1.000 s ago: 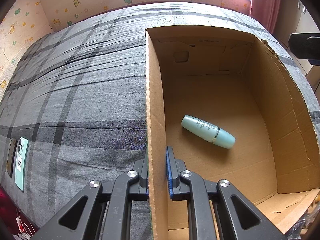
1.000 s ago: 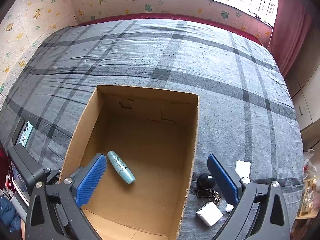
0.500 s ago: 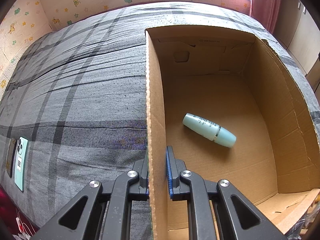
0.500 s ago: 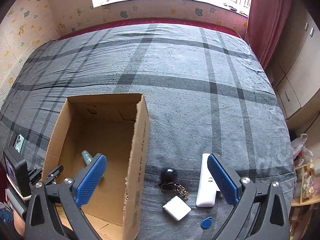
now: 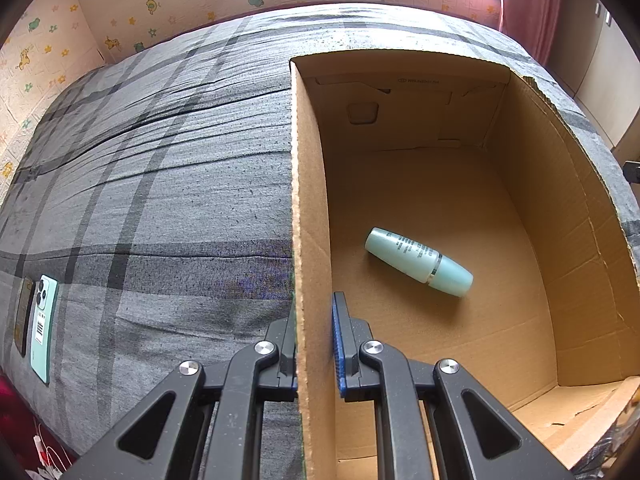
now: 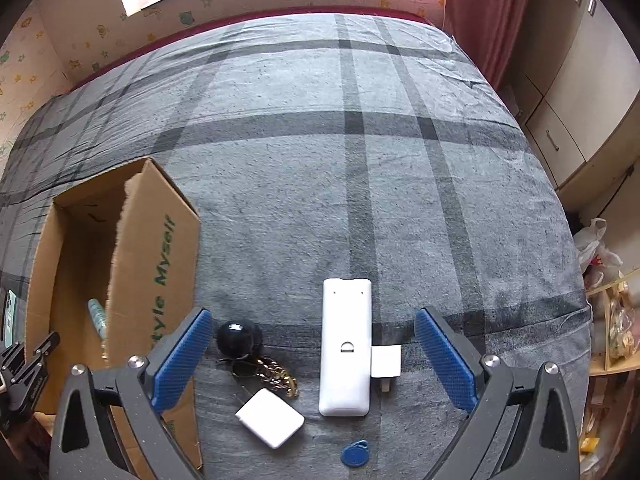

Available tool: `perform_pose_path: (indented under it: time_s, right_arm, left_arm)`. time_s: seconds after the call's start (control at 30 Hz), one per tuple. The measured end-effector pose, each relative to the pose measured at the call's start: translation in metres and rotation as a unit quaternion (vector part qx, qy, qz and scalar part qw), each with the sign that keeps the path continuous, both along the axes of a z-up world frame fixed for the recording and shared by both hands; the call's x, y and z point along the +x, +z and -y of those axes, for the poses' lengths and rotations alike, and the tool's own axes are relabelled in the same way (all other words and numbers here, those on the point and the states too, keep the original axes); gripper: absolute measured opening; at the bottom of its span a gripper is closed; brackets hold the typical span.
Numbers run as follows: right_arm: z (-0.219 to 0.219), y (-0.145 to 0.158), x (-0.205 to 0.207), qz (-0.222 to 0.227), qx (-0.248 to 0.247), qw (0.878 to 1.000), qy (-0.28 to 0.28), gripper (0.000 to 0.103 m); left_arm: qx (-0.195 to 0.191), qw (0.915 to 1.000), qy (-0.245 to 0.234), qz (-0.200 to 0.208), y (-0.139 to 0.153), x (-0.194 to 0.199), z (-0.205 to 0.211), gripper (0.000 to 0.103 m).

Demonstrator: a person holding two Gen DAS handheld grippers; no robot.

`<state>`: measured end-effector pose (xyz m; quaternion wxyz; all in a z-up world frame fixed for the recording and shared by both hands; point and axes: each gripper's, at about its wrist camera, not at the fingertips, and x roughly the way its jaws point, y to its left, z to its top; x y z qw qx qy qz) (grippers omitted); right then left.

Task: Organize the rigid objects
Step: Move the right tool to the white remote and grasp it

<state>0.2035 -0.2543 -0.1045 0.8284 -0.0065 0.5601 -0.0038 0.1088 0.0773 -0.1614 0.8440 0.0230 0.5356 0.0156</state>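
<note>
My left gripper (image 5: 316, 320) is shut on the left wall of the open cardboard box (image 5: 308, 200), one finger outside and one inside. A pale green bottle (image 5: 418, 261) lies on the box floor. In the right wrist view the box (image 6: 156, 264) stands at the left, with the bottle (image 6: 97, 318) just showing inside. My right gripper (image 6: 312, 344) is open above a white remote (image 6: 346, 340) lying face down on the bed. Around it lie a black ball with a gold chain (image 6: 239, 336), a white charger (image 6: 269, 418), a white plug (image 6: 386, 362) and a blue key tag (image 6: 354, 453).
A grey plaid bedsheet (image 6: 360, 160) covers the bed. Two phones (image 5: 40, 326) lie near its left edge in the left wrist view. A red curtain (image 6: 480, 12) and cupboards (image 6: 572, 92) stand to the right. Bags and shelves (image 6: 608, 312) crowd the right bedside.
My right gripper has swung from above the box rightward and a little lower, and now hangs over the remote and small items. The left gripper and box have stayed put.
</note>
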Motion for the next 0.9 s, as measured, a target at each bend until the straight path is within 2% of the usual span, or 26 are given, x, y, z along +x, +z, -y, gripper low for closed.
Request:
perform_pose_path:
  time_s: [0.2,0.5,0.67,0.8,0.9]
  right_arm:
    - [0.022,-0.035,0.008,-0.021,0.004,1.0,-0.011,0.103]
    - [0.03,-0.081,0.018,-0.053,0.021,0.998,0.001,0.103]
    - [0.03,-0.094,0.021,-0.061,0.029,0.998,0.006,0.102]
    - [0.028,-0.103,0.023,-0.068,0.017,0.997,0.013,0.101]
    - [0.03,-0.11,0.025,-0.074,0.017,0.997,0.011,0.095]
  left_arm:
    - [0.002,1.0,0.0,0.0,0.0,0.0,0.001,0.013]
    - [0.004,1.0,0.001,0.0,0.0,-0.001,0.002,0.013]
    - [0.007,1.0,0.0,-0.001,0.0,-0.001,0.003,0.013]
    - [0.007,1.0,0.001,-0.001,0.0,-0.001,0.003,0.013]
    - [0.006,1.0,0.001,-0.002,0.0,-0.001,0.003,0.013]
